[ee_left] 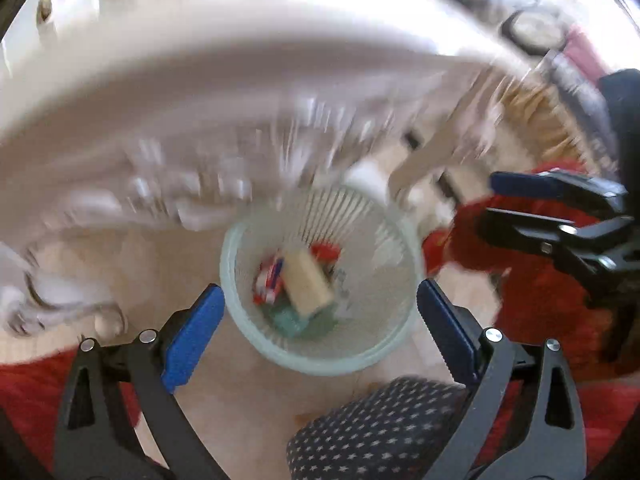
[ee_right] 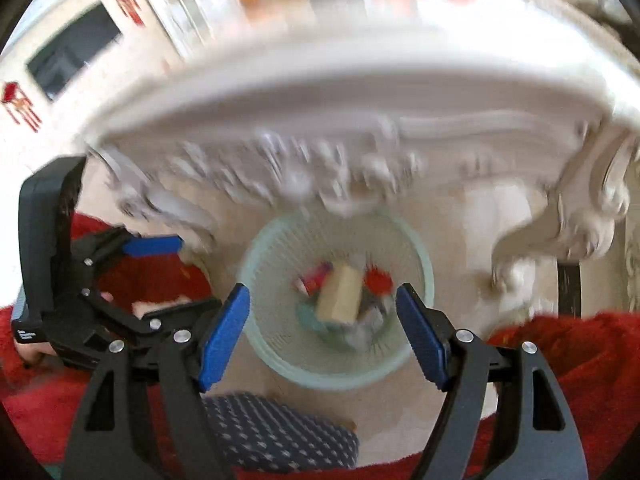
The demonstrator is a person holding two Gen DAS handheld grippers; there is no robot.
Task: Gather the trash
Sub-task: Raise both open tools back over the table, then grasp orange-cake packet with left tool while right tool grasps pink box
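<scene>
Both grippers are being held right over the bin, pretty much side by side. Left gripper (ee_left: 320, 332) is being kept wide apart, blue pads (ee_left: 192, 336) spread to either side of the pale green mesh wastebasket (ee_left: 248, 344), with nothing being pinched between them. Same deal on the other side: right gripper (ee_right: 322, 336) is also being held spread, nothing being gripped, and the wastebasket (ee_right: 272, 356) is being framed between its pads (ee_right: 224, 332) from above.

Trash is already being held inside the basket, down at the bottom: a tan boxy block (ee_left: 308, 284) is lying on top, a red, white and blue wrapper (ee_left: 268, 280) is tucked just left of it, a red scrap (ee_left: 326, 252) is sitting on the far side, and something teal (ee_left: 290, 318) is poking out on the near side. In the right wrist view the same block (ee_right: 340, 294) is being seen in the middle of the pile, though it's all blurred, so finer details can't be made out.

The basket is standing on a beige floor (ee_left: 132, 268), just near a white carved table (ee_right: 400, 92) whose edge is being smeared across the far part of both views. Red fuzzy fabric (ee_right: 580, 344) and a dark dotted cloth (ee_right: 272, 436) are showing along the near edge.
</scene>
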